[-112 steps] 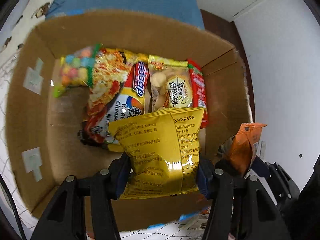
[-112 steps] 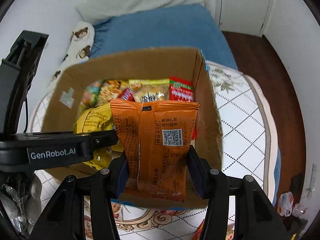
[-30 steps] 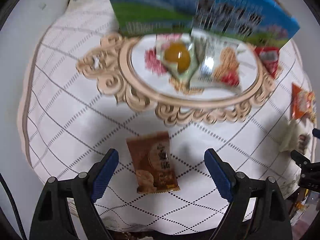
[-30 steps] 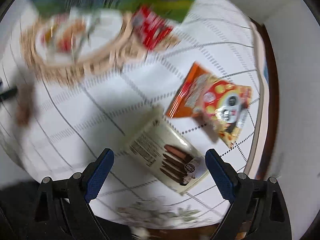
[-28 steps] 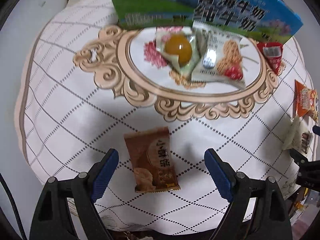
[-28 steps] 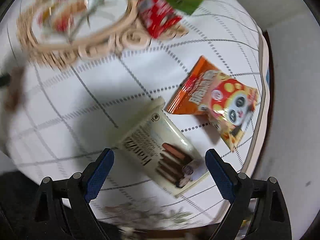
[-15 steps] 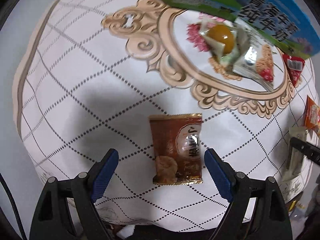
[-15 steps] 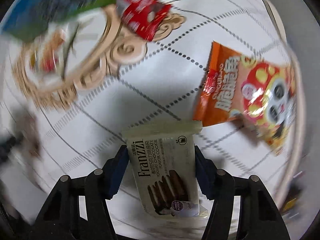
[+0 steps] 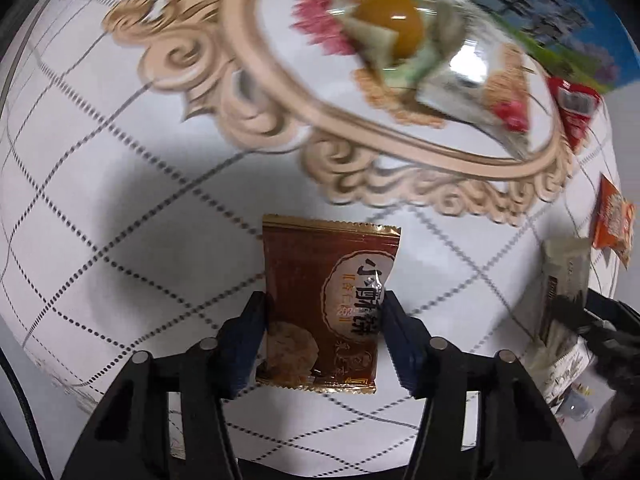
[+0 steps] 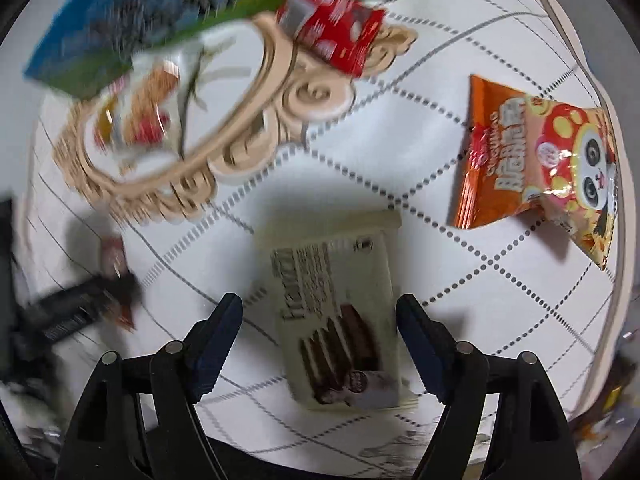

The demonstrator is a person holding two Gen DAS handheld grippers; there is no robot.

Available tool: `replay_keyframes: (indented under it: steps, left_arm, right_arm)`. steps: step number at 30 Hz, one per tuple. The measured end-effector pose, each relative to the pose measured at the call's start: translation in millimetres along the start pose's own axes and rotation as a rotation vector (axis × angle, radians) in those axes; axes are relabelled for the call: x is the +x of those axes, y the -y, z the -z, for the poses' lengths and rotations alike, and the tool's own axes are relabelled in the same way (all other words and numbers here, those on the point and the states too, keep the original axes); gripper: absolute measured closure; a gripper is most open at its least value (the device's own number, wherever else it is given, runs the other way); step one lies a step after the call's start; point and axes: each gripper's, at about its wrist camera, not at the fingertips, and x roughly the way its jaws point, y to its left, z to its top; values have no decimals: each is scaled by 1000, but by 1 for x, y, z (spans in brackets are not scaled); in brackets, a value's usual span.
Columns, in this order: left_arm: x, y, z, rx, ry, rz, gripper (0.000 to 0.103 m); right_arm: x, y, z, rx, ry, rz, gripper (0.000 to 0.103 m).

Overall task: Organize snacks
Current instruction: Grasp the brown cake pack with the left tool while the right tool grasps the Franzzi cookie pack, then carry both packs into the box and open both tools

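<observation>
In the left wrist view, my left gripper [image 9: 324, 316] is shut on a brown biscuit packet [image 9: 326, 304], its blue pads pressed on both long sides. In the right wrist view, my right gripper [image 10: 320, 320] is open around a cream Franzzi wafer pack [image 10: 340, 308] lying on the tablecloth; the pads stand a little off its sides. That pack also shows at the right of the left wrist view [image 9: 560, 280]. The left gripper shows blurred at the left of the right wrist view [image 10: 76, 312].
A white tablecloth [image 9: 120, 200] with a dotted grid covers the table. On it lie an orange panda snack bag [image 10: 536, 168], a red packet [image 10: 332, 28], a yellow-ball packet [image 9: 392, 28] and a noodle packet [image 9: 492, 92]. A blue-green box [image 10: 180, 12] stands behind.
Both grippers left the cardboard box and came down to the table. The left jaws have closed from wide open onto the brown packet. The right gripper has come over the wafer pack.
</observation>
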Motion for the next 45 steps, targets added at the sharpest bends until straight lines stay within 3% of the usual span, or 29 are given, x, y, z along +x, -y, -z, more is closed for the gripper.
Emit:
replay_keyframes:
  steps: [2,4,8,14,21,30,35,40,45]
  left_arm:
    - [0,13,2,29,7,-7,49]
    - [1,27,3,43,3,-5,49]
    - [13,41,5,58,-29,-13,46]
    - [14,45,-7,68,-28,-23,47]
    - [-20,42,-6,73,-9,-22,49]
    - [-70,43,-21,60,43,64,49]
    - [-130,48,-47,53,126,151,49]
    - [-201,52,-93,74,231,214,49]
    - [-239,45,-160,74,276,196,49]
  right_arm:
    - [8,-2,4,-3,-10,3,22]
    - [6,-5,9,1,29,33,40]
    - [1,-5,12,61,50,-52,41]
    - [9,-10,10,43,14,-27,40]
    - [5,-32,19,36,61,-10,42]
    - [-43,-58,23,34,125,-141,42]
    - [-100,-75,2,4,216,-234,42]
    - [-159,-88,-35,-37,315,-301,43]
    - [-196,-112,-95,-92,395,-310,43]
